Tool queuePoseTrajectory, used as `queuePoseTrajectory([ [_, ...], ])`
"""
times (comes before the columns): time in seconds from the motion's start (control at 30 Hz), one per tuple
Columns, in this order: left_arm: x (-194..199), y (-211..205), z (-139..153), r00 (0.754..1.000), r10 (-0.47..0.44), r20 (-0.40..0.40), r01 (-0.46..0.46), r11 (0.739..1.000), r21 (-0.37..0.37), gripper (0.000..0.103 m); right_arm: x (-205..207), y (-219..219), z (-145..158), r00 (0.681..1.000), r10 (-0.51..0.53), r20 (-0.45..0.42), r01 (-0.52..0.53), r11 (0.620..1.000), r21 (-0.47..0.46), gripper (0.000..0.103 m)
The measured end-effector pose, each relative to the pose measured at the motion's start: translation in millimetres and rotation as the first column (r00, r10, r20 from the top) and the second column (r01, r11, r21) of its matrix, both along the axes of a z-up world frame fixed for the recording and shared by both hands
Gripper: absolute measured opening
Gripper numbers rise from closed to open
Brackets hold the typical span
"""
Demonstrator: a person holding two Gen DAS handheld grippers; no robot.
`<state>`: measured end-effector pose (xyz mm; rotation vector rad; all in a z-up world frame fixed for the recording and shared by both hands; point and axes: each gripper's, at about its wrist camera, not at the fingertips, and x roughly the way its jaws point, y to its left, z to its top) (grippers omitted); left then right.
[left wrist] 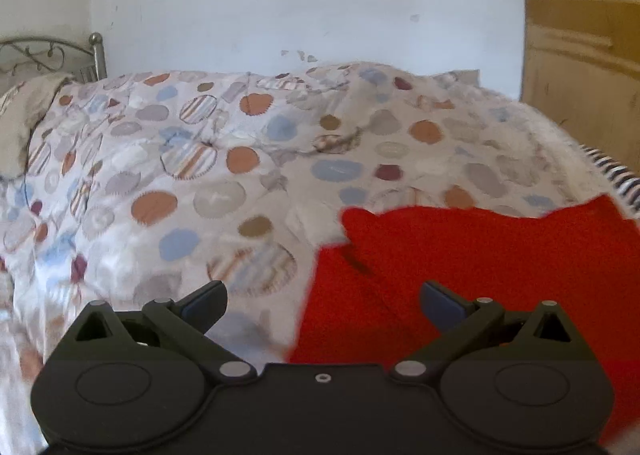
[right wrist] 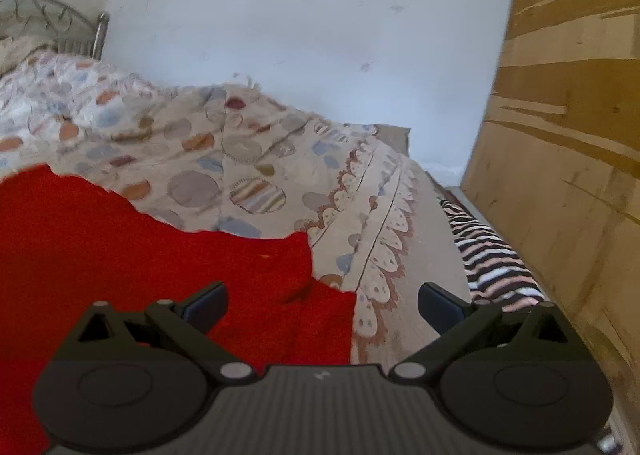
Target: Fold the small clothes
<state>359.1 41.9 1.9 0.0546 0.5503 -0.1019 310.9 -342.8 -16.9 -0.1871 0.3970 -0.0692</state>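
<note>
We hold both grippers wide open and empty over a red garment point(left wrist: 480, 275) spread on the bed: the left gripper point(left wrist: 324, 301) at its left edge, the right gripper point(right wrist: 323, 301) at its right edge. The risk, we judge, is pinching the soft, rumpled quilt point(left wrist: 192, 159) along with the cloth. White wall point(left wrist: 304, 3) behind, wooden wardrobe point(right wrist: 560, 135) beside.

The left gripper point(left wrist: 323, 305) has its 2 fingers spread wide, gripping nothing. The right gripper point(right wrist: 323, 305) is likewise spread wide, its fingers holding nothing.
</note>
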Motion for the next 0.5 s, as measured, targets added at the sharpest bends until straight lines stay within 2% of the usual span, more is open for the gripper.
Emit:
queuePoseTrajectory([
  [0.1, -36.1, -5.7, -0.7, 1.0, -0.016, 0.004, 0.016, 0.998, -0.065, 0.102, -33.4, 20.1, 6.3, 0.998, 0.042, 0.048, -0.043, 0.999, 0.018, 0.103],
  [0.2, -52.8, -17.2, -9.6, 0.999, -0.018, -0.042, 0.015, 0.998, -0.069, 0.102, -52.3, 40.4, 4.7, 0.997, 0.056, 0.048, -0.057, 0.998, 0.002, 0.103],
  [0.27, -59.8, -25.6, -16.9, 0.997, -0.003, -0.079, 0.0, 1.0, -0.031, 0.102, -57.1, 50.6, -2.4, 0.998, 0.056, 0.016, -0.056, 0.998, -0.002, 0.103],
  [0.4, -71.3, -40.8, -34.0, 0.99, 0.018, -0.139, 0.002, 0.99, 0.142, 0.102, -67.3, 61.9, -21.7, 0.997, 0.024, -0.076, -0.025, 1.0, -0.018, 0.103],
  [0.47, -74.1, -38.5, -41.1, 0.987, 0.038, -0.158, -0.012, 0.987, 0.161, 0.102, -74.6, 58.6, -31.9, 0.996, 0.003, -0.084, -0.002, 1.0, 0.013, 0.103],
  [0.5, -76.1, -34.9, -42.8, 0.986, 0.04, -0.163, -0.017, 0.99, 0.139, 0.102, -77.6, 55.2, -36.5, 0.997, -0.007, -0.081, 0.011, 0.999, 0.049, 0.103],
])
